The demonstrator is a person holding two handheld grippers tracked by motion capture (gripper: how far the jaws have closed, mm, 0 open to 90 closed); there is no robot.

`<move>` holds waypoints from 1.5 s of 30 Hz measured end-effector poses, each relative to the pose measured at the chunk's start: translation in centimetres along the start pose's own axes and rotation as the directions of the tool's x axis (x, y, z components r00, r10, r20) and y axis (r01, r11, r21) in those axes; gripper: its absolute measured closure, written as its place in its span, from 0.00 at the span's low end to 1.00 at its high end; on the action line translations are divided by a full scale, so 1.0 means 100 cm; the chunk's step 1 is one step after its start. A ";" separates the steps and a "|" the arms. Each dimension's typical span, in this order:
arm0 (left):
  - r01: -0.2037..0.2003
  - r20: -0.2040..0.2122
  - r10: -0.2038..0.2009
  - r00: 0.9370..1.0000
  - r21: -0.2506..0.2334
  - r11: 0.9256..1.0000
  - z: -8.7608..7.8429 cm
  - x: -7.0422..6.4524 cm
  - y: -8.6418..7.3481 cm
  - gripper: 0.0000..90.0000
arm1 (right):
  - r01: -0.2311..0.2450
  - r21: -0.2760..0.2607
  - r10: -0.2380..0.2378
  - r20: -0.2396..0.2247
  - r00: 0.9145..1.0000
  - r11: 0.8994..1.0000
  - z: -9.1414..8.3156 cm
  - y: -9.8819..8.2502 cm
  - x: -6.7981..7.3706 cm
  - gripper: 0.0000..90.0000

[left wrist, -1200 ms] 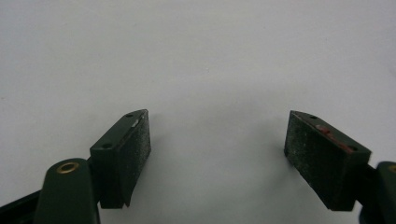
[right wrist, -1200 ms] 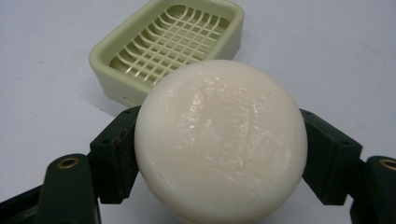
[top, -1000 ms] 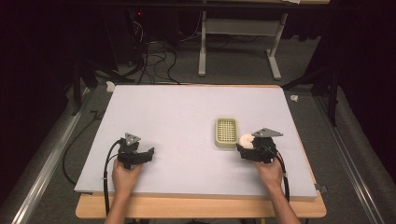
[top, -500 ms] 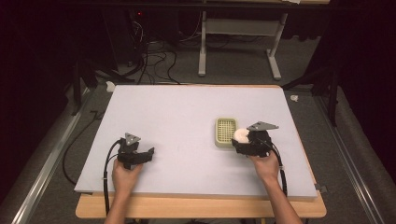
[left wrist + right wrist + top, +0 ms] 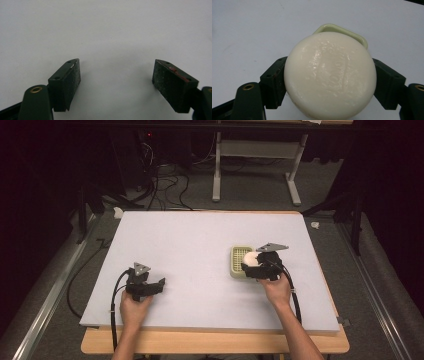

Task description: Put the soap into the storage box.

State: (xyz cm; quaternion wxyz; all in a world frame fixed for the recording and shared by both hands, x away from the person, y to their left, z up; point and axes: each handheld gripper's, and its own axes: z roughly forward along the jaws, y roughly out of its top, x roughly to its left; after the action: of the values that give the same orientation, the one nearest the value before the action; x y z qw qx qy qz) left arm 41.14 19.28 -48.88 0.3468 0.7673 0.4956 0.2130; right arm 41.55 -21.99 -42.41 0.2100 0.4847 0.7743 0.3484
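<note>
A pale sheet [image 5: 200, 250] covers a wooden table [image 5: 215, 344] on grey floor [image 5: 240, 207] in a dark room, with cables [image 5: 160, 185] and a white desk frame [image 5: 255, 167] behind.

Embossed lettering on soap bar [image 5: 330, 75], too soft & blurred to read. No other text, labels, nos. or signs legible anywhere.

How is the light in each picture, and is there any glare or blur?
High view: table bright, room around it dark. Right gripper view: small shiny highlights on the soap, its near lower edge soft. Left gripper view: sharp pads, soft shadows on the table.
</note>
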 end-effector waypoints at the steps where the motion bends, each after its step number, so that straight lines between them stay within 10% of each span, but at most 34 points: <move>1: 0.000 0.000 0.000 1.000 -0.001 1.000 0.000 0.000 0.000 0.26 | 0.005 0.003 -0.005 0.001 1.000 1.000 0.002 0.002 0.000 0.28; 36: -0.003 0.002 0.003 1.000 0.003 1.000 0.000 0.000 0.000 0.26 | 0.023 0.098 -0.025 0.022 0.999 0.995 0.052 0.014 0.004 0.28; 45: -0.003 0.002 0.003 1.000 0.004 1.000 0.000 0.000 0.000 0.26 | 0.042 0.036 -0.043 0.036 0.998 0.998 0.044 0.019 0.007 0.27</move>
State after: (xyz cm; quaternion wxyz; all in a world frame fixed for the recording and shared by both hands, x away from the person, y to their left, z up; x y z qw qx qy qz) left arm 41.14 19.32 -48.85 0.3455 0.7690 0.4944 0.2117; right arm 45.30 -19.36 -43.98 0.2229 0.4779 0.7866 0.3211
